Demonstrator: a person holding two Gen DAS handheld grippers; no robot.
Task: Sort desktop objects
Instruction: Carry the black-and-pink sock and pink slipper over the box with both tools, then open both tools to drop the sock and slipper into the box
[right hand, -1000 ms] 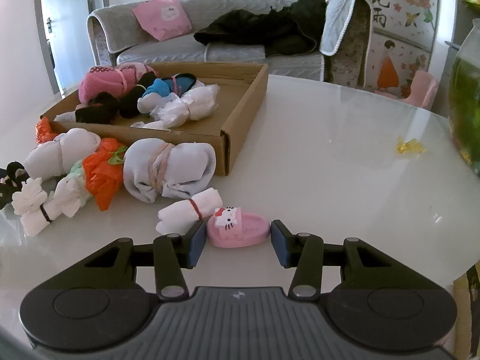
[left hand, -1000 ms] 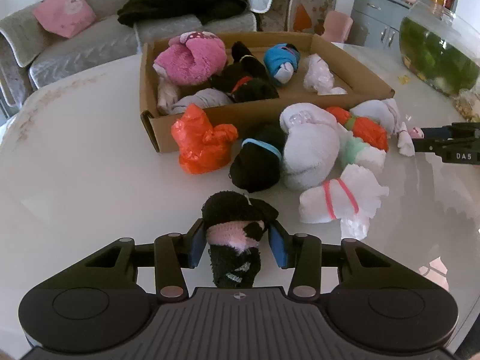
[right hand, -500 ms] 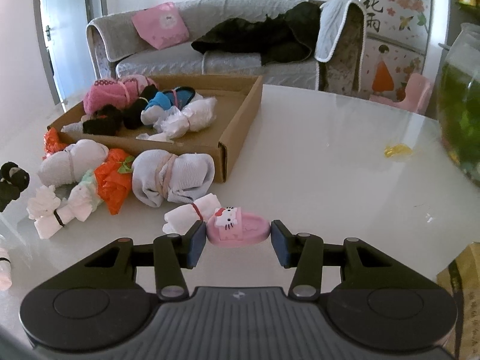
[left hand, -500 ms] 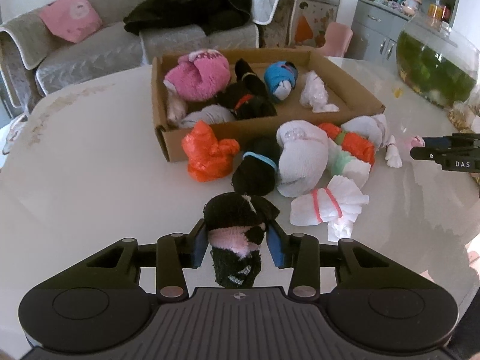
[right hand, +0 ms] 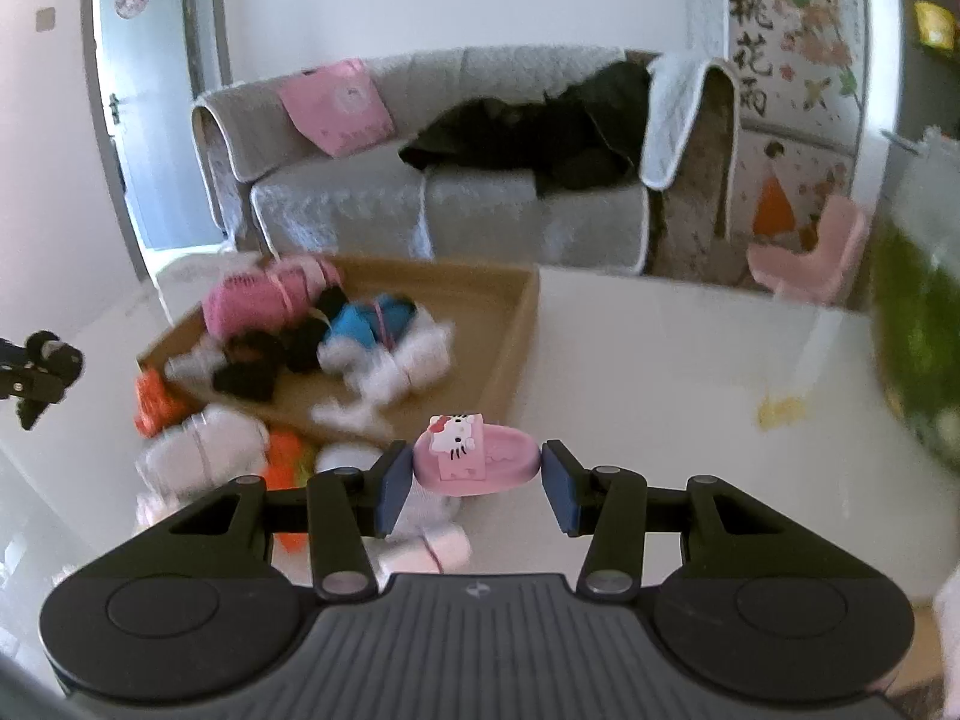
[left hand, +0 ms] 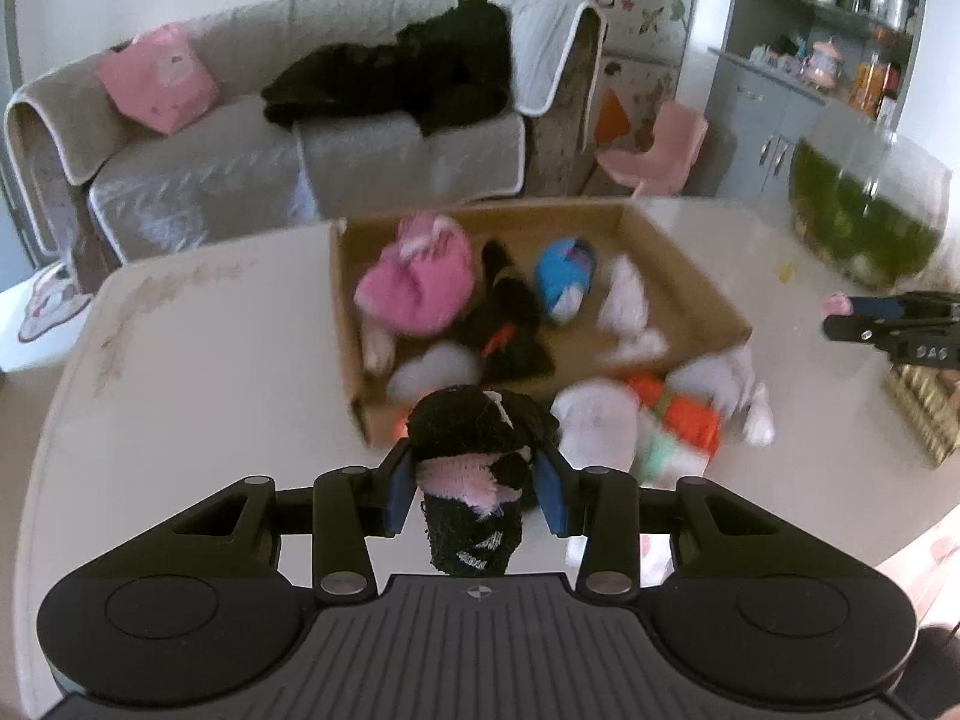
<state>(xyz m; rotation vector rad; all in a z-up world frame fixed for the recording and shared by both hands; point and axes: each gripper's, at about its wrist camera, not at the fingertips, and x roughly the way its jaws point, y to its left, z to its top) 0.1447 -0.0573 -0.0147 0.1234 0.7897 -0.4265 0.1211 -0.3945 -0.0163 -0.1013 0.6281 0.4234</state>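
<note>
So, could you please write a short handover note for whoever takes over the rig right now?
Left gripper: shut on a black-and-pink sock bundle, held above the table.
Right gripper: shut on a small pink cat-face slipper, also in the air.
Cardboard box: already holds a pink bundle, black ones, a blue one and white ones.
Left to do: place both held items, then sort the white and orange bundles lying on the table in front of the box.

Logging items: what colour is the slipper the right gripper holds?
Pink slipper, with a white cat face; right wrist view.
</note>
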